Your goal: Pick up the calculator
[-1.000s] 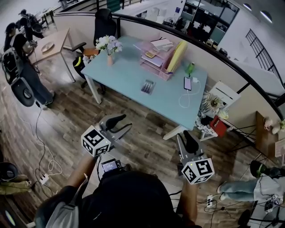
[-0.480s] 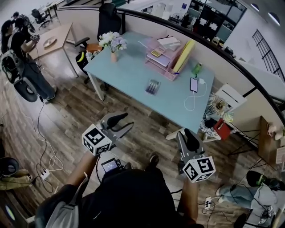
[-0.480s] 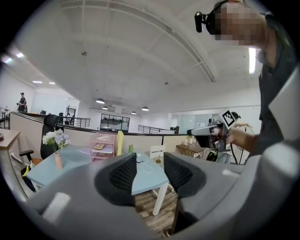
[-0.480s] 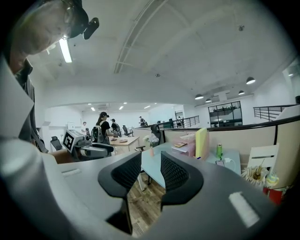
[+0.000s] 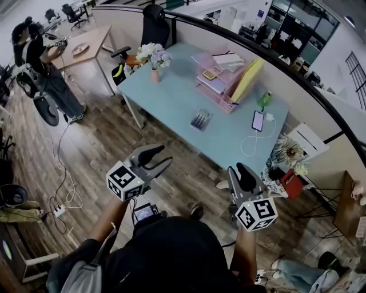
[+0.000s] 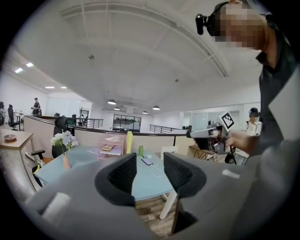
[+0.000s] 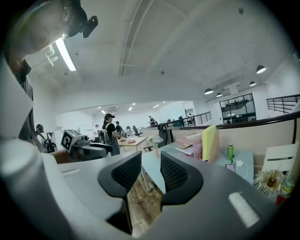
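Both grippers are held over the wood floor (image 5: 86,143) on the near side of the table (image 5: 171,97), well apart from it and from anything on it.

Left gripper (image 5: 162,155): jaws apart with a clear gap and nothing between them. Its own view shows only table and floor through the gap (image 6: 150,168).

Right gripper (image 5: 238,170): jaws also apart, with a narrower gap, and empty (image 7: 151,168). It points towards the table's near edge.

The calculator (image 5: 209,74) looks like the small yellowish keypad lying flat on an upper shelf of the pink tiered tray (image 5: 220,88), at the far side of the table. Its keys are too small for me to read from your head view. It also shows in the left gripper view (image 6: 108,147) and the right gripper view (image 7: 185,146).

On the table:
- A yellow folder (image 5: 247,80) leans against the right of the tray.
- A green bottle (image 5: 264,100) stands right of the folder.
- A phone (image 5: 258,121) lies just near of the bottle, with a white cable (image 5: 250,147) looping towards the near edge.
- A small clear case (image 5: 201,120) with dark items in it sits mid-table, near of the tray.
- A flower vase (image 5: 154,60) stands at the far-left corner.

A black office chair (image 5: 153,17) stands beyond the table. A person (image 5: 43,63) stands far left by a wooden desk (image 5: 86,48).
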### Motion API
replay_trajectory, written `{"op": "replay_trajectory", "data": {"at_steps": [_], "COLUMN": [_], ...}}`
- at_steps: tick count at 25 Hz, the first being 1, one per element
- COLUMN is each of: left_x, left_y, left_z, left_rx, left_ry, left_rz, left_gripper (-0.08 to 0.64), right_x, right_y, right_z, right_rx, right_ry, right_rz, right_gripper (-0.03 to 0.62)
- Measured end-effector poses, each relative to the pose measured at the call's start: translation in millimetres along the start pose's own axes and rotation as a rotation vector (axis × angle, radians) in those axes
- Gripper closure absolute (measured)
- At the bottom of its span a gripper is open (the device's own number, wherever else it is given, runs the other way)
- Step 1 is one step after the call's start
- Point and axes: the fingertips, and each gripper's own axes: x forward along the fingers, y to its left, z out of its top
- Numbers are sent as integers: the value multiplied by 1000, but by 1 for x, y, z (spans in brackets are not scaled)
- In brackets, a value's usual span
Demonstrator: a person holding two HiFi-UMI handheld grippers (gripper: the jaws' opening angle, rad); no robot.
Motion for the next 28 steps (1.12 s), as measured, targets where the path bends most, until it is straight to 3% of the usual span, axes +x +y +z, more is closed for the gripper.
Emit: {"op": "replay_trajectory", "data": {"at_steps": [16, 28], "left_x": [56, 102], "left_y": [-27, -27], "left_z": [6, 8], "left_rx": [3, -19], "left_ry": [36, 56], "left_rz": [175, 124], "left_gripper": [370, 370], "right_x": [16, 20], "right_y": [-86, -127], "right_z": [0, -9], "right_rx": [42, 86], "right_ry": [15, 35], "right_rz": [180, 142], "right_gripper": [480, 480]}}
